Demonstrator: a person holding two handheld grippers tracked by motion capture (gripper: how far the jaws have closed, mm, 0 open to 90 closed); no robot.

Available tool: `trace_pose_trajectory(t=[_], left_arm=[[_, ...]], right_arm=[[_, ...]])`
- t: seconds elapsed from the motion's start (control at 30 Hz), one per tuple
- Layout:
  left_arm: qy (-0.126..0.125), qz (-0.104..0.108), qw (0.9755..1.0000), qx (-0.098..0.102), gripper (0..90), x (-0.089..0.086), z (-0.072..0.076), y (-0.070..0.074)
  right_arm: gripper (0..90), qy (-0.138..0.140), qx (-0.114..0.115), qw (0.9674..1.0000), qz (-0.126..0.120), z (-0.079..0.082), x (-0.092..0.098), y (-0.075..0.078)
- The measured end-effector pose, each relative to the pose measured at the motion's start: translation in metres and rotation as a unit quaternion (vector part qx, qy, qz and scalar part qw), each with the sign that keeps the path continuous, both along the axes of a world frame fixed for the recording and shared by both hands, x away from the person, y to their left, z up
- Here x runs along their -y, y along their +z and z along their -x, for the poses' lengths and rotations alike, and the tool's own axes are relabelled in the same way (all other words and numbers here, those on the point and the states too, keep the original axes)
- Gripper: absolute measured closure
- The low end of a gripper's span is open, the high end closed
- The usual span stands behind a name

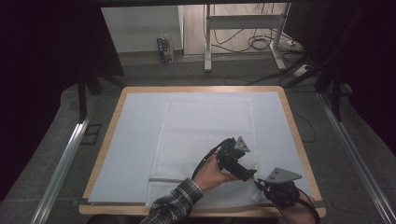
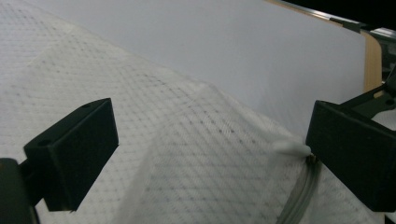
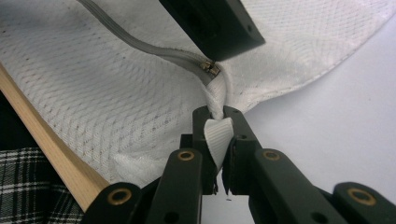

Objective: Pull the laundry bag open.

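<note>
A white mesh bag (image 1: 205,130) lies flat on the white sheet (image 1: 135,140) covering the table. Its grey zipper (image 3: 140,44) runs along the near edge and ends at a small metal slider (image 3: 210,69). My right gripper (image 3: 217,126) is shut on the bag's white fabric tab (image 3: 217,135), just past the slider, at the near right corner (image 1: 258,183). My left gripper (image 2: 210,154) hovers open over the mesh, jaws wide apart. One of its fingers (image 3: 215,23) sits right over the slider, beside the tab (image 2: 289,148). In the high view the left gripper (image 1: 250,173) points toward the right one.
The wooden table edge (image 1: 299,140) frames the sheet, and the near rim (image 3: 51,154) runs close to my right gripper. A plaid sleeve (image 1: 173,205) comes in from the bottom. Beyond the table stand a metal desk frame (image 1: 208,42) and floor cables (image 1: 261,44).
</note>
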State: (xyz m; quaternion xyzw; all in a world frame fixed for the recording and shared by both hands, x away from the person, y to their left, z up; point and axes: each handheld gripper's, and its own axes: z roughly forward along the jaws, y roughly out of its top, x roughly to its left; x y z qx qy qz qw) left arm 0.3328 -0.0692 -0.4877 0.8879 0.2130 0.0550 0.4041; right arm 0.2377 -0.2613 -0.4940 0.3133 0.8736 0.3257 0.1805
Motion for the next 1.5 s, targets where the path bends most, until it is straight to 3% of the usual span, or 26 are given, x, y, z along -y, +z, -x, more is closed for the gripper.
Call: trace_pose_trajectory(t=[0.33,0.5,0.57,0.73,0.87,1.23,1.5], left_arm=[[-0.028,0.015,0.9995,0.002,12.3,-0.022,0.009,0.004],[-0.036,0.046,0.998,-0.024,23.1,-0.035,0.012,0.004],[-0.054,0.055,0.9962,-0.041,32.2,-0.039,0.014,0.003],[-0.08,0.058,0.9925,-0.073,55.7,-0.04,0.013,0.0],[-0.089,0.061,0.9896,-0.095,66.9,-0.036,0.011,-0.005],[-0.124,0.074,0.9799,-0.138,74.8,-0.031,0.011,-0.009],[-0.128,0.067,0.98,-0.137,77.3,-0.03,0.014,-0.008]], right_arm=[[83.7,0.0,0.004,1.0,0.007,0.001,0.0,0.0],[83.7,0.001,0.008,0.9999,0.011,0.001,0.0,0.0],[83.7,0.002,0.009,0.9999,0.013,0.001,-0.001,0.0],[83.7,0.005,0.015,0.9997,0.021,0.002,-0.002,0.0],[83.7,0.008,0.021,0.9994,0.025,0.003,-0.003,0.001],[83.7,0.018,0.04,0.9983,0.038,0.005,-0.004,0.001],[83.6,0.021,0.046,0.9977,0.044,0.005,-0.005,0.0]])
